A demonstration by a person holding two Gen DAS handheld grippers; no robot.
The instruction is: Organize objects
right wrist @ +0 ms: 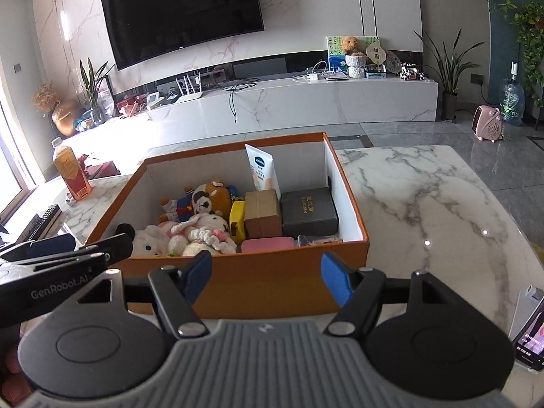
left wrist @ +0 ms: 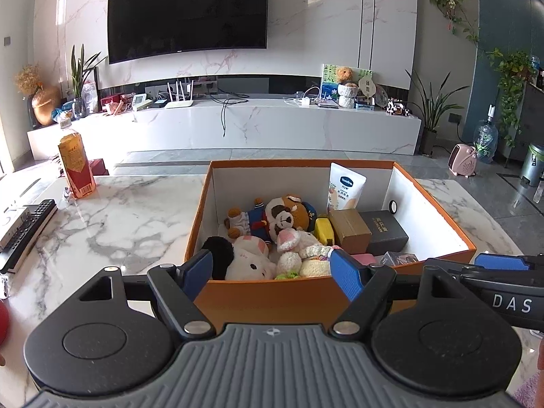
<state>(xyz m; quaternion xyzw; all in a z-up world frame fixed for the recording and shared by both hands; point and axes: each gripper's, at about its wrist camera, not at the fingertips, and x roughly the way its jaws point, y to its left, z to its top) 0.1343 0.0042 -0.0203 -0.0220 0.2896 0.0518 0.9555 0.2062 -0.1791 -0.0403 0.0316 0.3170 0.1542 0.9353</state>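
Centrally, both the left tool (left wrist: 270, 270) and right tool (right wrist: 265, 273) stand apart and empty before the orange cardboard box (left wrist: 272, 297) of soft plush toys (left wrist: 251, 263); likely light, best gripped by its stiff rim.

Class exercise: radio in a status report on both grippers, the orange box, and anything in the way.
Left gripper open, empty. Right gripper open, empty. Both at near wall of orange box; plush toys, small boxes and lotion tube inside. Nothing blocking; bottle stands apart.
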